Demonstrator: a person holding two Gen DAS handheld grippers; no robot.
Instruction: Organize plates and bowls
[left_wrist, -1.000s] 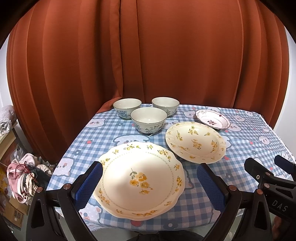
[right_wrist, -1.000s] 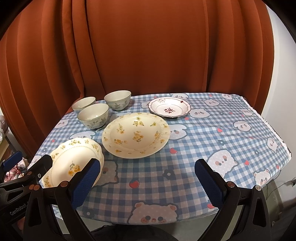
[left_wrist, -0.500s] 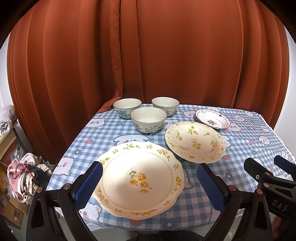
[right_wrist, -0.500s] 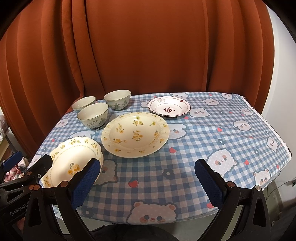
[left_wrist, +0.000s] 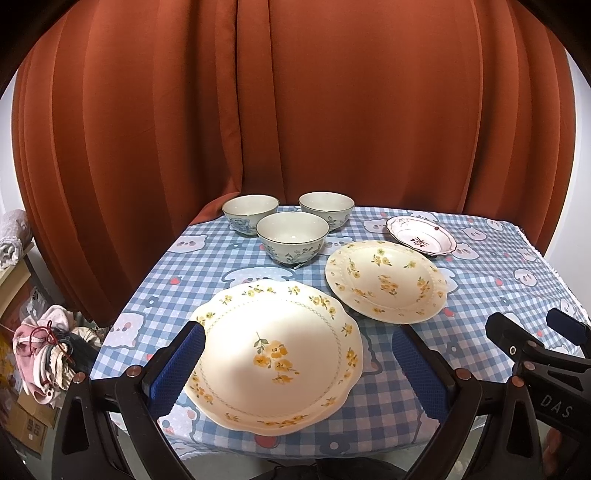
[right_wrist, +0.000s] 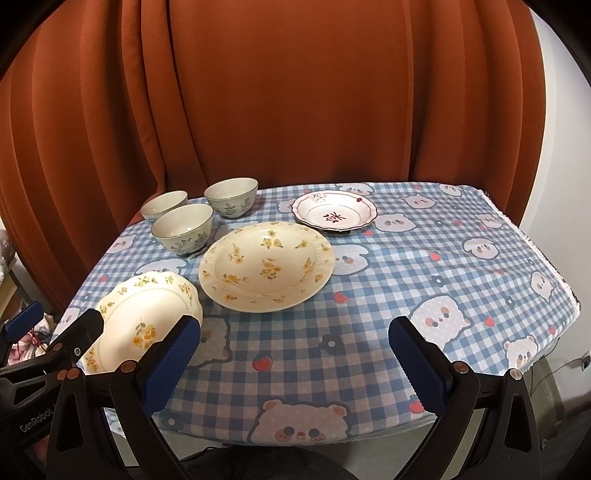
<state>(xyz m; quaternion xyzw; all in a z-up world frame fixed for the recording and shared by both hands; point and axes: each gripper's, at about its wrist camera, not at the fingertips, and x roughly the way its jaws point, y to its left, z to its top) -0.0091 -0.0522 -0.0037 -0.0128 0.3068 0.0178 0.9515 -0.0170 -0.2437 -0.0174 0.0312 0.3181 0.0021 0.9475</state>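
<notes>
A scalloped cream plate with yellow flowers (left_wrist: 275, 352) (right_wrist: 144, 321) lies at the table's near left. My left gripper (left_wrist: 299, 373) hangs open just in front of it, one blue pad on either side. Behind it rests a round yellow-flowered plate (left_wrist: 386, 282) (right_wrist: 266, 266), and further back a small plate with a red motif (left_wrist: 421, 240) (right_wrist: 334, 216). Three blue-patterned bowls (left_wrist: 291, 238) (right_wrist: 184, 229) stand in a cluster at the far left. My right gripper (right_wrist: 295, 365) is open over bare cloth near the front edge, holding nothing.
The table wears a blue checked cloth with bear prints (right_wrist: 443, 266). An orange curtain (left_wrist: 332, 110) hangs close behind it. A heap of clothes and boxes (left_wrist: 40, 354) sits on the floor to the left. The right gripper's frame (left_wrist: 535, 362) shows at the left view's right edge.
Both views have shifted only slightly, with the table sitting a touch lower and closer. Nothing was taken hold of or moved.
</notes>
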